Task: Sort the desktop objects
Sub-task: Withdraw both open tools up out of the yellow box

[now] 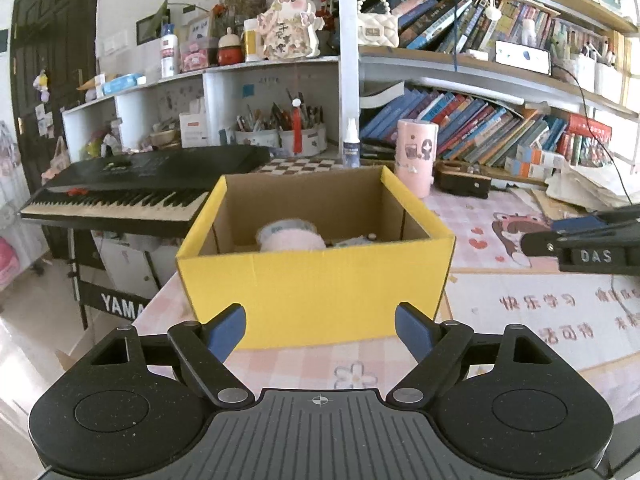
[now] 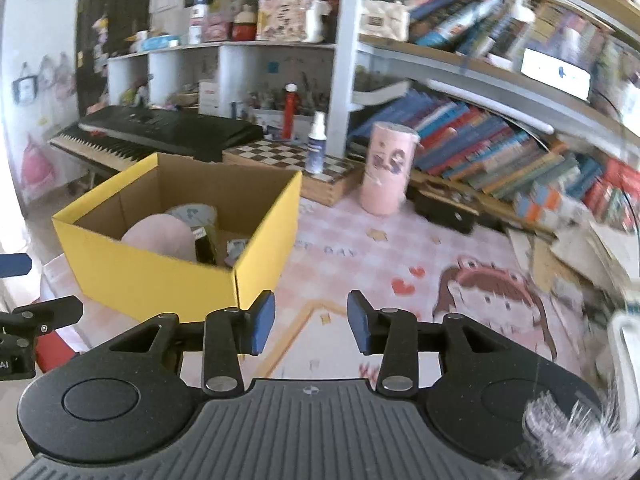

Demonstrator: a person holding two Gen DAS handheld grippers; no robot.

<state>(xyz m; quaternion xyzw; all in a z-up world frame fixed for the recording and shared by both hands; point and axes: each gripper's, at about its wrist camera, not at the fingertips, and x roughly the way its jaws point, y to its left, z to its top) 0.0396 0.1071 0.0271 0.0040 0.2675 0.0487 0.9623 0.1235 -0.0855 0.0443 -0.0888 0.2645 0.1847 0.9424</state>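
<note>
Both tongs are empty. The left gripper (image 1: 320,330) stands wide, its blue pads well apart. The right gripper (image 2: 311,326) is parted less widely, with nothing between its pads.

The box (image 1: 316,280) is yellow corrugated card with its top open. It stands on the pink mat (image 2: 400,264) at the left of the desk, just beyond the left gripper and to the far left of the right gripper. Inside it lie a pink pouch (image 2: 160,238), a dark bottle (image 2: 206,246) and some smaller items too small to identify.

The nearest item outside the box is the pink canister (image 2: 386,168), upright on the mat, far and slightly right of the right gripper, well apart from it, and to the right of the box.

Handling, as a judgement:
- The canister looks light and stiff, with a smooth, possibly slippery wall.
- Grip it across the middle of the body, pads on opposite sides.
- The right gripper would need opening further to span it.
- The spray bottle (image 2: 316,144) behind, on the chequered board (image 2: 280,152), is tall, narrow and easily toppled.
</note>
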